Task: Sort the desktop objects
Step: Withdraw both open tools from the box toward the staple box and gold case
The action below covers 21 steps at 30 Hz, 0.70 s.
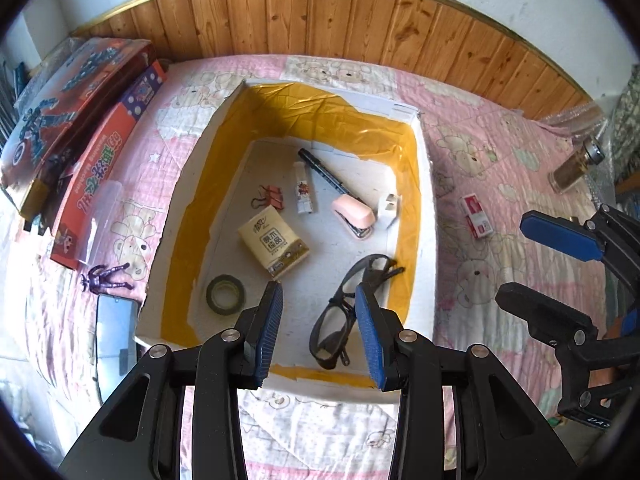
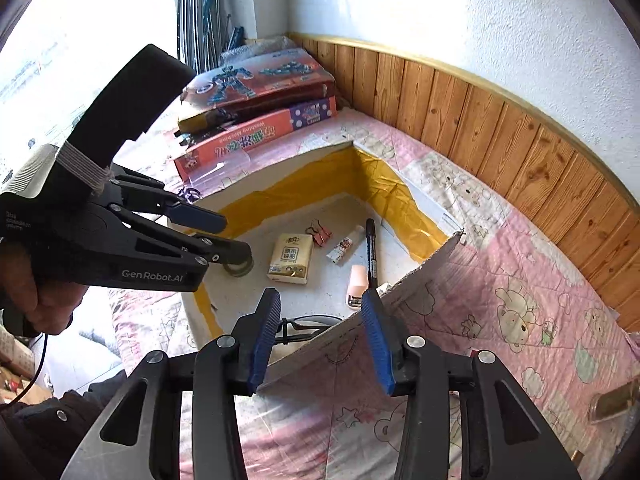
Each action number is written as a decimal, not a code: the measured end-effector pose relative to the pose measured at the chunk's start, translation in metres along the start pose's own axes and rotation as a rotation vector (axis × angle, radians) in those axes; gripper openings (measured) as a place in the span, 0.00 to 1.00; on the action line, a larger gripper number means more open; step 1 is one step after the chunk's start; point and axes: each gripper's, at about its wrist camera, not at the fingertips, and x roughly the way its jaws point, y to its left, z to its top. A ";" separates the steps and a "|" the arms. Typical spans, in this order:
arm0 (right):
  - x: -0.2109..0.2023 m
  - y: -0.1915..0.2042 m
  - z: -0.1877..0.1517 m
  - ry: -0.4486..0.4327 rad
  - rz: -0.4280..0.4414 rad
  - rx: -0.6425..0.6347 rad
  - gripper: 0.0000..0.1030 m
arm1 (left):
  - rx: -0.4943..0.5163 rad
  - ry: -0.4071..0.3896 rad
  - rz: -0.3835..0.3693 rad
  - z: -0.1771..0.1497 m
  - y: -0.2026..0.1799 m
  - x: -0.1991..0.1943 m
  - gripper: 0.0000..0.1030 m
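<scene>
Two grippers hover empty with jaws spread: the left gripper (image 1: 318, 332) over the yellow-lined box (image 1: 424, 216), above the black glasses (image 1: 348, 312) near its right wall; the right gripper (image 1: 552, 268) outside, over pink quilt (image 1: 500, 280).

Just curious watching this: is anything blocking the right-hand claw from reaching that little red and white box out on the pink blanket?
Nothing visible does. The small box lies alone on the blanket, outside the big box, with the open right gripper close beside it.
</scene>
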 end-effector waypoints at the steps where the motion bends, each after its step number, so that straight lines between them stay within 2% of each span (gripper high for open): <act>1: -0.007 0.002 -0.005 -0.031 -0.003 0.008 0.45 | 0.010 -0.008 -0.001 -0.005 -0.004 -0.003 0.38; 8: -0.051 0.003 -0.057 -0.208 -0.034 0.120 0.46 | 0.084 -0.080 -0.080 -0.042 -0.043 -0.029 0.38; 14: -0.090 -0.021 -0.116 -0.328 -0.094 0.284 0.51 | 0.146 -0.099 -0.177 -0.060 -0.089 -0.033 0.39; 21: -0.105 -0.055 -0.168 -0.340 -0.180 0.442 0.52 | 0.193 -0.054 -0.260 -0.049 -0.146 -0.003 0.40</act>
